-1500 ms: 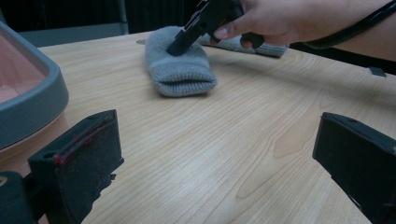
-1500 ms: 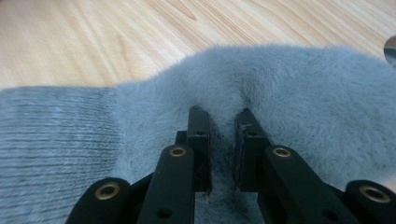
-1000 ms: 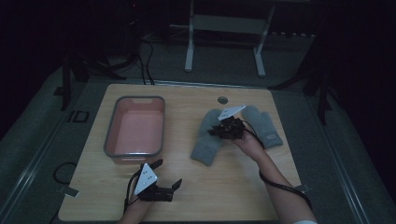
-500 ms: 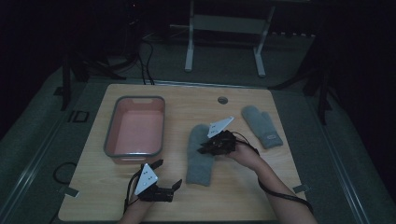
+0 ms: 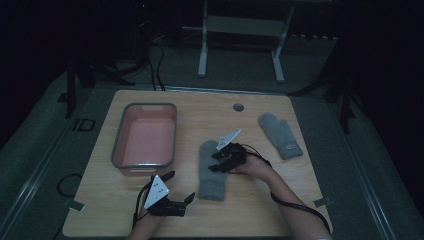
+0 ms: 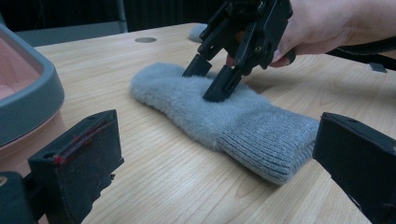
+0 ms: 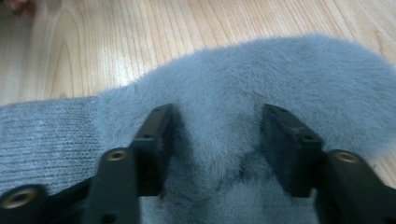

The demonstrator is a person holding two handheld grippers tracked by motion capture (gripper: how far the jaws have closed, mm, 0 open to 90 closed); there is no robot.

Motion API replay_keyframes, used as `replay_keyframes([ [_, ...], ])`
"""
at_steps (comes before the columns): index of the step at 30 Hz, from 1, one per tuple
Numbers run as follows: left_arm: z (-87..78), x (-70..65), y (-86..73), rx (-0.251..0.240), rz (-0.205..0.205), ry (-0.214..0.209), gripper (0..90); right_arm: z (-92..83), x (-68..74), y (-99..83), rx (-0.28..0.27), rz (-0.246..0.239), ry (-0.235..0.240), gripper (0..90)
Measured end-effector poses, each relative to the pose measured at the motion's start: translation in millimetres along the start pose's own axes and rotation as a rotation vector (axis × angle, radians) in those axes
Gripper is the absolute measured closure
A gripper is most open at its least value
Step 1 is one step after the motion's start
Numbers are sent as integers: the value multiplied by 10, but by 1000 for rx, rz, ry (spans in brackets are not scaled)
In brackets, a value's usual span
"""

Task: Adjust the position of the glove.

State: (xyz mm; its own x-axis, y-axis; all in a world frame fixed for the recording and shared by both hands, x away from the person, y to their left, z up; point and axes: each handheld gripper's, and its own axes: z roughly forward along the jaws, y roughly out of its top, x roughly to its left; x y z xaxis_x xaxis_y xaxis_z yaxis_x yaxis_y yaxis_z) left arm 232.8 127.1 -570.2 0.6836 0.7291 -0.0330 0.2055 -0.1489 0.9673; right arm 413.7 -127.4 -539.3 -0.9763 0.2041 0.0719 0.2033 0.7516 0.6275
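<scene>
Waiting at the near edge, the left gripper (image 5: 172, 204) hangs open and empty, cuff-side of the mitten (image 5: 212, 170). That mitten lies mid-table, its long axis running near to far. The right gripper (image 6: 214, 80), closer, rests tips-down on its fuzzy middle; its jaws have just been opening, pile bulging between them unpinched. A second mitten (image 5: 280, 135) lies farther right.

Right tool (image 5: 216, 163), jaws seemingly just opened, rests on the grey mitten (image 5: 210, 172).
</scene>
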Motion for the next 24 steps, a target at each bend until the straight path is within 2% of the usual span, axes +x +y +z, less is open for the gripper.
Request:
replay_keyframes([
  [1, -1, 1, 0, 0, -1, 0, 16, -14, 5, 2, 0, 10, -5, 373],
  [3, -1, 3, 0, -1, -3, 0, 16, -66, 34, 4, -4, -3, -31, 333],
  [5, -2, 2, 0, -1, -4, -1, 15, -173, 55, -4, -11, 1, -81, 258],
  [7, -1, 0, 0, -1, -2, -1, 16, -288, 56, -30, -40, 17, -116, 231],
  [8, -1, 0, 0, -1, -2, -1, 15, -288, 56, -30, -40, 17, -116, 231],
  [9, 0, -2, 0, 1, -2, -1, 16, -422, 47, -75, -75, 39, -147, 218],
  [10, 0, -2, 0, 1, -2, -1, 16, -422, 47, -75, -75, 39, -147, 218],
  [11, 0, -2, -1, 0, -3, 0, 16, -588, 6, -138, -101, 80, -161, 219],
  [13, 2, -2, -2, 0, -4, 0, 15, -646, -3, -163, -116, 90, -170, 230],
  [16, 4, 0, -3, 1, -7, 1, 16, -895, -67, -283, -157, 109, -232, 262],
  [17, 5, 0, -3, 1, -7, 1, 15, -1038, -118, -360, -181, 123, -269, 275],
  [18, 6, 0, -4, 1, -7, 2, 15, -1085, -137, -390, -185, 131, -291, 272],
  [21, 7, -1, -5, 3, -6, 3, 15, -1197, -204, -470, -191, 161, -317, 283],
  [24, 8, -1, -6, 5, -7, 3, 15, -1369, -343, -638, -201, 209, -387, 323],
])
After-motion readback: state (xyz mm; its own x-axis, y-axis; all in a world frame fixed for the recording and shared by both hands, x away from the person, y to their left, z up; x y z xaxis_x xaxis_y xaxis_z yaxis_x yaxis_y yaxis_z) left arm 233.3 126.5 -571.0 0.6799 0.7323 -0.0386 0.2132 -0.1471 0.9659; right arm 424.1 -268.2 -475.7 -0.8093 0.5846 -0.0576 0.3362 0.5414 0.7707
